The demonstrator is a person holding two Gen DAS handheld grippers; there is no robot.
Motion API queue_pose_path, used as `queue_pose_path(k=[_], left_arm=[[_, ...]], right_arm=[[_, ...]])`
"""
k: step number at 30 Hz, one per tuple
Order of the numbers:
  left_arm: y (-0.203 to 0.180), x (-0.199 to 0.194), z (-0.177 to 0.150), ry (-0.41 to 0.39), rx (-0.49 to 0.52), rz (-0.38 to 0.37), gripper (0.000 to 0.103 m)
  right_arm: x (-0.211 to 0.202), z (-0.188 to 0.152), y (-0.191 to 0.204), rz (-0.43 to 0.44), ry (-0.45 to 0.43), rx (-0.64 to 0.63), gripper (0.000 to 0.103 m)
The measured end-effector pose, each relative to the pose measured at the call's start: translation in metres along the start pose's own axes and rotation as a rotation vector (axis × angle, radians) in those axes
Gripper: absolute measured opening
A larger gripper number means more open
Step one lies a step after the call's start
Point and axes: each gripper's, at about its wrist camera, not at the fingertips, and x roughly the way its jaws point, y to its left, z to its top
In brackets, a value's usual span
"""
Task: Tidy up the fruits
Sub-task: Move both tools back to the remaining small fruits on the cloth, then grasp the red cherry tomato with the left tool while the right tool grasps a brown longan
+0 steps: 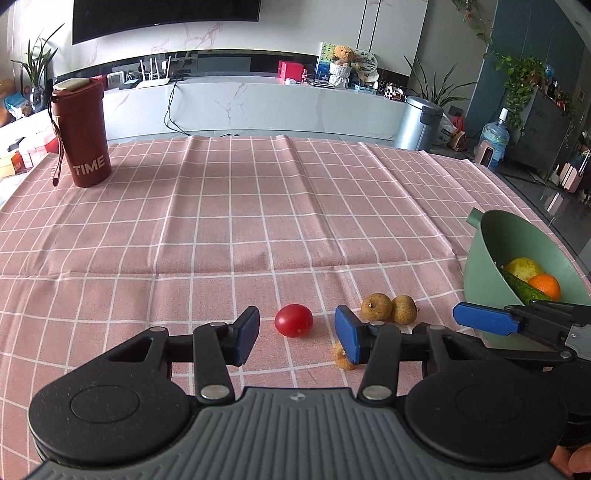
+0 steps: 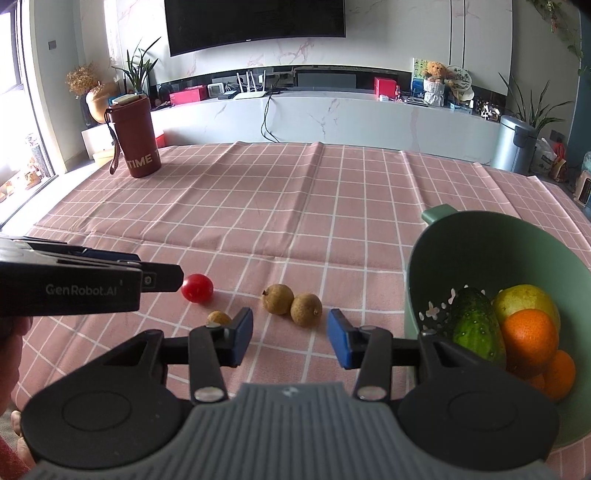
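Green plastic colander bowl (image 2: 461, 236) at 3 o'clock w/ cucumber, oranges, pear in; small red cherry tomato (image 1: 294, 320) + three brown longans (image 2: 291, 304) left on tabletop; both hand-held grippers wide, empty.

Red "TIME" tumbler (image 1: 82, 133) upright on pink checked tablecloth (image 1: 229, 206), far left; steel pedal bin (image 1: 417, 122), wall TV (image 1: 166, 14), router (image 1: 155, 74) behind.

A dark television (image 2: 255, 22) hangs on a marble-veined wall (image 2: 295, 51) above a long white cabinet (image 2: 332, 114) — potted plants (image 2: 138, 72) at both ends. Daylight enters a window (image 2: 14, 122) on the left. A steel bin (image 1: 419, 123) stands on the right.
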Motion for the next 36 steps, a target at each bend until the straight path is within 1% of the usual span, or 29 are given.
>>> queue_pose_path(k=[8, 12, 18, 20, 23, 25, 26, 31, 33, 36], left_arm=[[0.006, 0.007, 0.0, 0.026, -0.03, 0.003, 0.052], [0.002, 0.013, -0.001, 0.034, -0.005, 0.012, 0.052], [-0.002, 0.02, -0.003, 0.05, 0.032, 0.002, 0.052], [-0.001, 0.022, -0.004, 0.059, 0.032, 0.004, 0.052], [0.0, 0.024, -0.004, 0.052, 0.036, -0.003, 0.052], [0.0, 0.024, -0.004, 0.045, 0.033, -0.021, 0.052], [0.0, 0.024, -0.004, 0.045, 0.034, -0.028, 0.052], [-0.002, 0.034, -0.005, 0.068, 0.05, -0.021, 0.052], [-0.002, 0.034, -0.005, 0.052, 0.056, 0.001, 0.052], [-0.002, 0.035, -0.004, 0.043, 0.06, 0.011, 0.052]], right_arm=[[0.012, 0.003, 0.003, -0.007, 0.008, -0.009, 0.04], [0.017, 0.003, 0.001, -0.003, 0.026, -0.002, 0.037], [0.03, 0.001, -0.003, 0.005, 0.08, 0.026, 0.033], [0.033, 0.002, -0.004, 0.008, 0.086, 0.033, 0.03], [0.035, 0.001, -0.006, 0.016, 0.096, 0.048, 0.026], [0.037, 0.0, -0.007, 0.02, 0.104, 0.057, 0.018], [0.038, 0.0, -0.008, 0.022, 0.107, 0.061, 0.017], [0.04, -0.001, -0.01, 0.034, 0.111, 0.072, 0.017], [0.04, 0.0, -0.009, 0.032, 0.106, 0.068, 0.017], [0.038, 0.0, -0.008, 0.014, 0.082, 0.055, 0.017]])
